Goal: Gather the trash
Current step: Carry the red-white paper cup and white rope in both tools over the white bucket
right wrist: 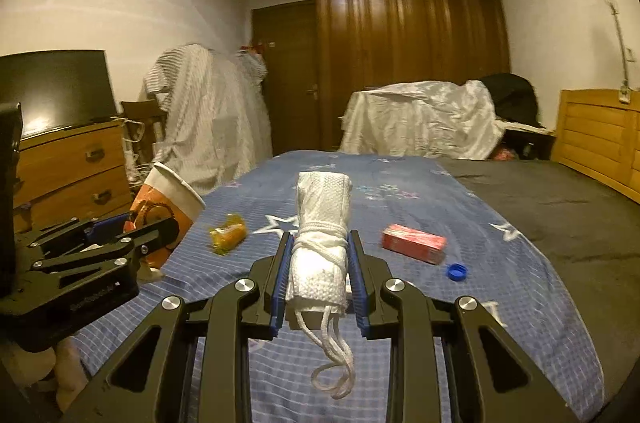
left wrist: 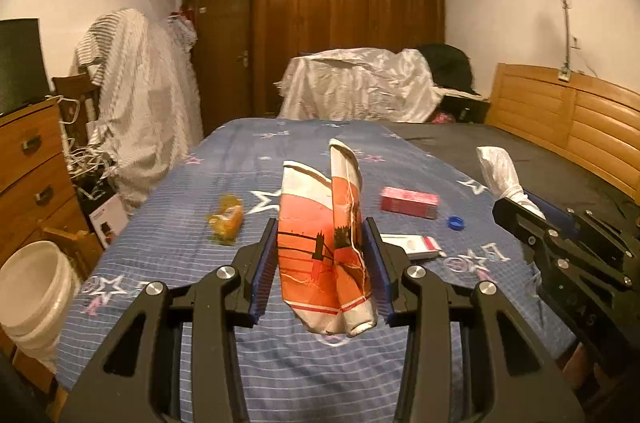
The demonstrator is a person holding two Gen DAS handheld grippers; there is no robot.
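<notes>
My left gripper (left wrist: 323, 243) is shut on a crushed orange-and-white paper cup (left wrist: 320, 235) and holds it above the blue bedspread (left wrist: 280, 363). The cup also shows at the left of the right wrist view (right wrist: 168, 201). My right gripper (right wrist: 320, 263) is shut on a white rolled cloth tied with cord (right wrist: 322, 235), held over the bed; it also shows in the left wrist view (left wrist: 500, 175). On the bedspread lie a yellow wrapper (left wrist: 226, 219), a red box (left wrist: 409, 202), a blue bottle cap (left wrist: 456, 222) and a white-and-red carton (left wrist: 416, 246).
A white bucket (left wrist: 32, 287) stands on the floor left of the bed, beside a wooden dresser (left wrist: 28, 151). A wooden headboard (left wrist: 568, 119) runs along the right. Cloth-covered furniture (left wrist: 356, 83) and a wardrobe (left wrist: 348, 15) stand beyond the bed.
</notes>
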